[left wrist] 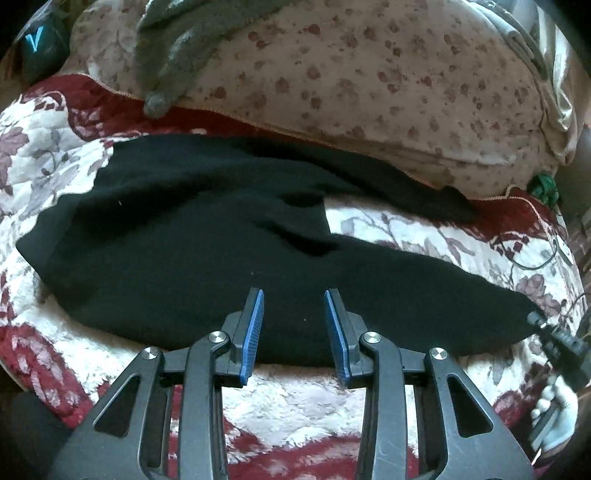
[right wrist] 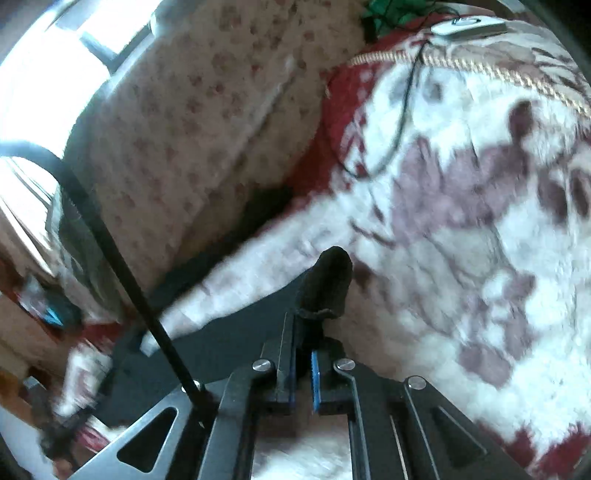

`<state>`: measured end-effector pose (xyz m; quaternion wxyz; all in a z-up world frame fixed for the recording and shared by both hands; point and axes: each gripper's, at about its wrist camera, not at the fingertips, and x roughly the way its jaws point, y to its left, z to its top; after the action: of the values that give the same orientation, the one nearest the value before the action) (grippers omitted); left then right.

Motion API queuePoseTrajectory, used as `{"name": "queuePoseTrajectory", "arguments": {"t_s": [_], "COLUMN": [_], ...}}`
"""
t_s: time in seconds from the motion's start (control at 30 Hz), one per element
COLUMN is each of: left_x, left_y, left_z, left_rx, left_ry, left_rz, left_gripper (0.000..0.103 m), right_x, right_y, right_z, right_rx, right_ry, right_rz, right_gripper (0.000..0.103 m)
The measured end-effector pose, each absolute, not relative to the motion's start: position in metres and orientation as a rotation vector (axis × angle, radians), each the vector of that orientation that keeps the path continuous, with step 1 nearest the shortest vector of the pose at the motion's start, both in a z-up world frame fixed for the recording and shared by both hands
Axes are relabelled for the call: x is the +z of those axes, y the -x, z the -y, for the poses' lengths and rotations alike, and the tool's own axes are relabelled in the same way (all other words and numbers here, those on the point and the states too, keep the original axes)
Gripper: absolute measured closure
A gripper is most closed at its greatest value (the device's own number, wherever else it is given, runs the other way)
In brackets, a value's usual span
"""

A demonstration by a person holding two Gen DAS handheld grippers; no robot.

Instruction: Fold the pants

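Black pants lie spread across a red-and-white flowered blanket, with two legs running off to the right. My left gripper hovers over their near edge; its blue pads stand apart and grip nothing. At the right edge of the left wrist view, the right gripper sits at the tip of the nearer leg. In the right wrist view my right gripper is shut on that leg's end, and a bunch of black fabric sticks out past its fingertips.
A cream bedcover with red spots is piled behind the pants, with a grey cloth on top. A thin black wire and a white device lie on the blanket. A gloved hand shows at lower right.
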<state>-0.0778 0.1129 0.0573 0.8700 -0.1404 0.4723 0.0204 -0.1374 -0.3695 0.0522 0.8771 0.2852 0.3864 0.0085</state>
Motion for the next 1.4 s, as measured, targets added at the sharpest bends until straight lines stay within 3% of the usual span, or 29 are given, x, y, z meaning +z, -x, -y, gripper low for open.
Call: {"name": "queuePoseTrajectory", "arguments": {"t_s": [0.07, 0.2, 0.57, 0.8, 0.83, 0.9, 1.4], "left_x": [0.052, 0.042, 0.055, 0.065, 0.067, 0.068, 0.076], "left_y": [0.078, 0.077, 0.076, 0.064, 0.060, 0.056, -0.035], "left_z": [-0.114, -0.116, -0.120, -0.122, -0.123, -0.124, -0.159], "left_rx": [0.048, 0.057, 0.093, 0.070, 0.056, 0.046, 0.027], "left_ry": [0.296, 0.293, 0.229, 0.223, 0.226, 0.235, 0.287], "left_rz": [-0.996, -1.029, -1.002, -0.990, -0.995, -0.997, -1.044], "left_gripper": [0.070, 0.070, 0.070, 0.069, 0.067, 0.051, 0.050], "right_x": [0.032, 0.029, 0.099, 0.107, 0.106, 0.103, 0.077], "right_y": [0.131, 0.135, 0.132, 0.101, 0.095, 0.082, -0.039], "right_z": [0.366, 0.373, 0.332, 0.285, 0.279, 0.269, 0.293], "right_rx": [-0.044, -0.060, 0.050, 0.192, 0.205, 0.231, 0.237], "right_ry": [-0.559, -0.662, -0.504, -0.458, -0.458, -0.447, -0.524], "right_rz": [-0.895, -0.888, -0.775, -0.783, -0.789, -0.801, -0.873], "right_gripper": [0.097, 0.090, 0.066, 0.063, 0.060, 0.059, 0.056]}}
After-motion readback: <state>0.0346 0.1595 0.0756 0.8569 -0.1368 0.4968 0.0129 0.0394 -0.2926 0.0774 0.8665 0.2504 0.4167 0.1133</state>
